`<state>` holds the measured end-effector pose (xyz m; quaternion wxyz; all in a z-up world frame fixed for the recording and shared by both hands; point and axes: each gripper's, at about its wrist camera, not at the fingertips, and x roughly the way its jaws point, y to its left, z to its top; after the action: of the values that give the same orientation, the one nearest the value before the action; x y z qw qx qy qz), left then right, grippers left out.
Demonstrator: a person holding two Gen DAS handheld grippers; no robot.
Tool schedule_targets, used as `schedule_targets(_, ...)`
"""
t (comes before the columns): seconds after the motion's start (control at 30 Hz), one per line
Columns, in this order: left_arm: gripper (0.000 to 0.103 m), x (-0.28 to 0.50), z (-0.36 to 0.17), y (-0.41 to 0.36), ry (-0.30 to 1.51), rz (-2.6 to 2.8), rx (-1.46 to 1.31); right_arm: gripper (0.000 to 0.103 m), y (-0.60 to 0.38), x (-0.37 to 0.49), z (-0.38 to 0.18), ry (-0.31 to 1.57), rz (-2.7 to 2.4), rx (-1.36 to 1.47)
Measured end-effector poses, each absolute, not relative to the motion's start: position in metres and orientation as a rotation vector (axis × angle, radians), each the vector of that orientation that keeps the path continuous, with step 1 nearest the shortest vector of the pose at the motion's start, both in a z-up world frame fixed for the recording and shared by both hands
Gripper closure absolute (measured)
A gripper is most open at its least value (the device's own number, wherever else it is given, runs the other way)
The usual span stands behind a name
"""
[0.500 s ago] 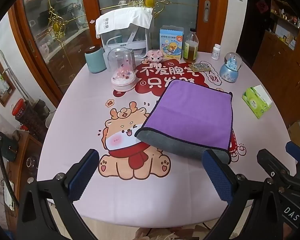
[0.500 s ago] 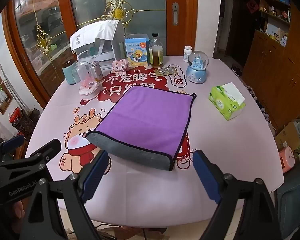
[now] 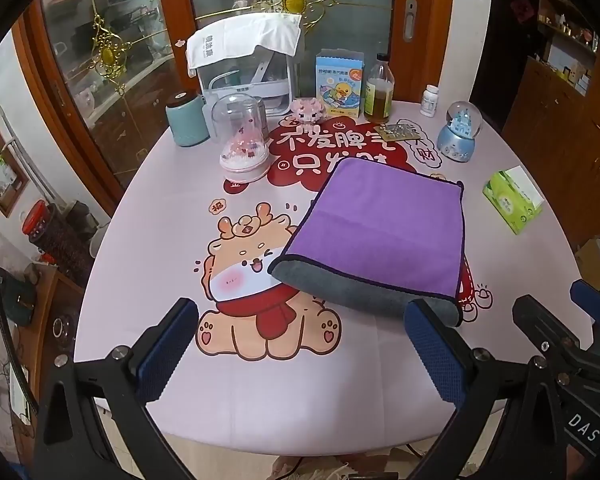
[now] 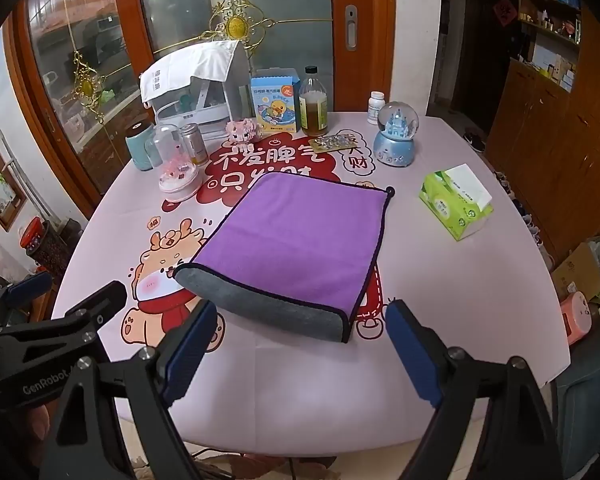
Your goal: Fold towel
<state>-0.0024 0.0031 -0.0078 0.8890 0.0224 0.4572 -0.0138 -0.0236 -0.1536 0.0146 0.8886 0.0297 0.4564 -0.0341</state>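
Observation:
A purple towel (image 3: 384, 228) with a grey underside lies folded flat on the pink printed tablecloth (image 3: 160, 216). Its grey folded edge (image 3: 356, 296) faces me. It also shows in the right wrist view (image 4: 304, 240). My left gripper (image 3: 300, 340) is open and empty, above the table's near edge, just short of the towel's grey edge. My right gripper (image 4: 296, 344) is open and empty, also just short of that edge. The left gripper shows at the lower left of the right wrist view (image 4: 40, 312).
Along the table's back stand a teal canister (image 3: 186, 120), a clear dome (image 3: 242, 138), a white appliance (image 3: 248, 68), a blue box (image 3: 340, 84), a bottle (image 3: 378, 90), a pill jar (image 3: 430, 100) and a snow globe (image 3: 458, 132). A green tissue box (image 3: 512, 200) sits right.
Both grippers have drawn back and risen slightly from the towel; the towel lies as it did.

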Motion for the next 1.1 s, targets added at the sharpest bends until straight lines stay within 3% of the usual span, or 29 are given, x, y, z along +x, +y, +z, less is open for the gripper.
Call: schedule_targets(1.1,0.001,0.0033,-0.0048,-0.0003,0.946,-0.026,0.057,0.016,-0.1504,-0.0157,0.0099,0.95,-0.069,0.06)
